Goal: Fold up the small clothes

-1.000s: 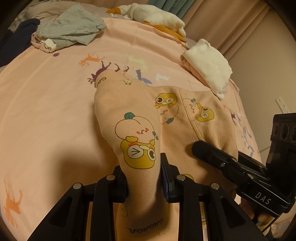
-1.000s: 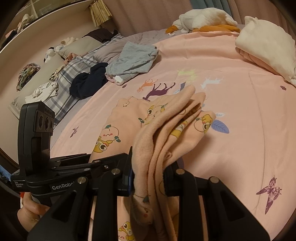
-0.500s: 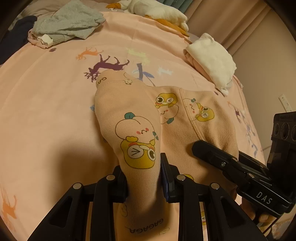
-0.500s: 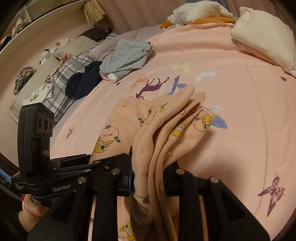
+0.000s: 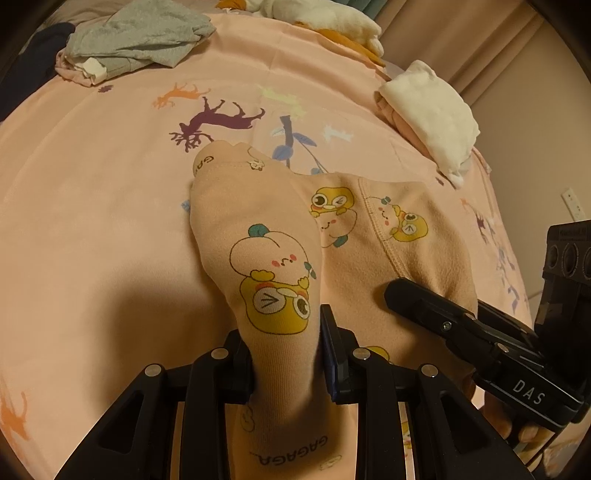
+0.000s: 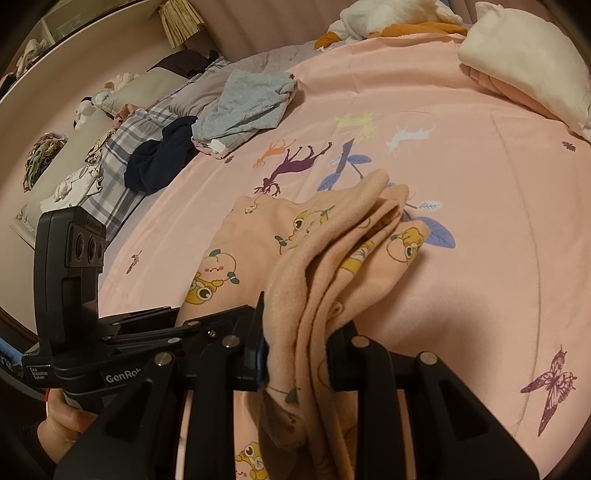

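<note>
A small peach garment [image 5: 258, 229] printed with yellow cartoon figures lies partly on the pink bedsheet [image 5: 92, 221]. My left gripper [image 5: 286, 354] is shut on one part of it and holds that fold up. My right gripper [image 6: 295, 343] is shut on a bunched, layered edge of the same garment [image 6: 332, 266]. The right gripper also shows in the left wrist view [image 5: 461, 332] to the right, and the left gripper shows in the right wrist view [image 6: 122, 347] to the left. Both grippers are close side by side.
A grey garment [image 6: 247, 103] and a dark navy one [image 6: 159, 158] lie at the far left of the bed. A folded white and pink pile [image 6: 524, 62] sits at the far right. A white and orange plush toy [image 5: 325, 22] lies at the back.
Both grippers have moved forward a little over the bed with the garment still held. The grips have not changed.
</note>
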Demonstrator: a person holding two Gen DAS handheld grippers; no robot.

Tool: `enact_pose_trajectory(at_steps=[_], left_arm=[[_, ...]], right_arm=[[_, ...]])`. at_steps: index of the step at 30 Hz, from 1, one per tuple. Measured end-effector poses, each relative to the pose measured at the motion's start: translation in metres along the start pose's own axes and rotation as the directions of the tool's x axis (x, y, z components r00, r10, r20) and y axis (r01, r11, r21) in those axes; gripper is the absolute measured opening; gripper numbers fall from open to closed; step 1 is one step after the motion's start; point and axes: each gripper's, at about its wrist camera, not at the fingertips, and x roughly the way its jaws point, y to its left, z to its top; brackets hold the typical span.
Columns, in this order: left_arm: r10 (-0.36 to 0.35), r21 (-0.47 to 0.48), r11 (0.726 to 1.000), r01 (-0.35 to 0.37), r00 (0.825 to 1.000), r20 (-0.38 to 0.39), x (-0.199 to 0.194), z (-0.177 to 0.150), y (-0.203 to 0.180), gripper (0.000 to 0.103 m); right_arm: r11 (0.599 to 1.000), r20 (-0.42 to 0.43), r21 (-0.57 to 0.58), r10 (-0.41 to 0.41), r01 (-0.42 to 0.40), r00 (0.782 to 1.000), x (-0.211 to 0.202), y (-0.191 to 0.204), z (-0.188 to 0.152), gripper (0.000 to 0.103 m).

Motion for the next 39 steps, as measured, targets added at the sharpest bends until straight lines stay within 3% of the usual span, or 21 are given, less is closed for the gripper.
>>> enact_pose_trajectory(at_steps=[39], left_arm=[[0.007,0.002,1.000,-0.007,1.000,-0.003,0.003,0.000,0.000,0.027]], right_arm=[[0.995,-0.019,0.093,0.024,-0.022,1.000,0.006,-0.023,-0.007,0.026]])
